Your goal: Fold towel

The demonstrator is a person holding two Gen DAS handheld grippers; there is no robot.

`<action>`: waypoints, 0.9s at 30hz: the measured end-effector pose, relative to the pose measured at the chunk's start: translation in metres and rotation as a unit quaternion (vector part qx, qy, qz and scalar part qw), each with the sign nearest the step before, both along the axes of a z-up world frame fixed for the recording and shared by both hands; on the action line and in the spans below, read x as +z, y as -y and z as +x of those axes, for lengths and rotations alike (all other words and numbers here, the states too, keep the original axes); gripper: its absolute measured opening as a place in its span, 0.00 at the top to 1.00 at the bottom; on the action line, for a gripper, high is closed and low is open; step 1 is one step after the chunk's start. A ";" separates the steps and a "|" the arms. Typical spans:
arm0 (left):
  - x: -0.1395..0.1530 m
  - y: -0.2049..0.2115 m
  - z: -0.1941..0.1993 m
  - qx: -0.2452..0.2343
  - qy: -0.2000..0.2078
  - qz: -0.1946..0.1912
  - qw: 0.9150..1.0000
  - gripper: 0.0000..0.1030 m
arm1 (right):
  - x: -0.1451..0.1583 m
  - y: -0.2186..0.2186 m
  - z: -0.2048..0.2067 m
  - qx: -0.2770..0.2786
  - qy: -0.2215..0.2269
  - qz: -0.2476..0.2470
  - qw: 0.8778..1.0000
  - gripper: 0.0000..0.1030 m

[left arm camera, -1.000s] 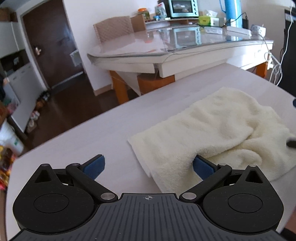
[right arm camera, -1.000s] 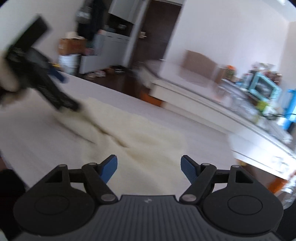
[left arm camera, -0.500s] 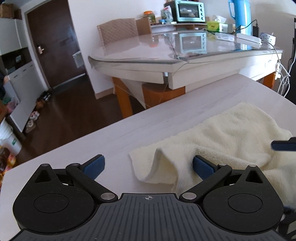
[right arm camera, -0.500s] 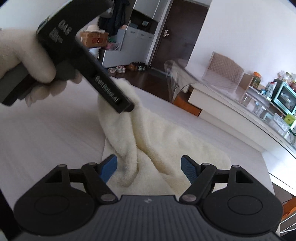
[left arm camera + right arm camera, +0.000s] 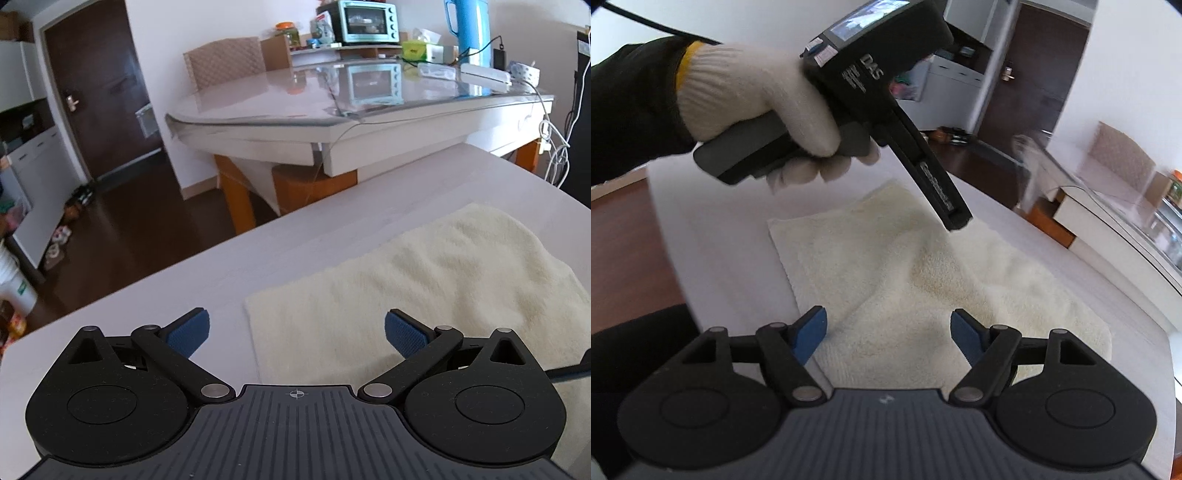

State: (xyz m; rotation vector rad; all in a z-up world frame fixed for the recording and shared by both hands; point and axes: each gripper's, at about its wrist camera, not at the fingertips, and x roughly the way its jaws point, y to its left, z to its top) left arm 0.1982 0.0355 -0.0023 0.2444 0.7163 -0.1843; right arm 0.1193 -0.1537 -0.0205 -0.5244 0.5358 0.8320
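towel [image 5: 424, 295] [image 5: 923, 280] | cream terry cloth | lying on white table, roughly rectangular | near-left corner flat and square | a soft raised ridge runs across the middle | nothing gripping it

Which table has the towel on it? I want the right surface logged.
The near, bare white table under both grippers holds the cream towel. The glass-topped table behind it carries a toaster oven and other items, no towel.
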 end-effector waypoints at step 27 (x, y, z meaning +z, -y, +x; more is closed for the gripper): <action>-0.016 -0.034 -0.149 0.010 -0.027 0.036 0.999 0.00 | -0.001 0.085 -0.010 -0.183 0.020 0.023 0.983 0.17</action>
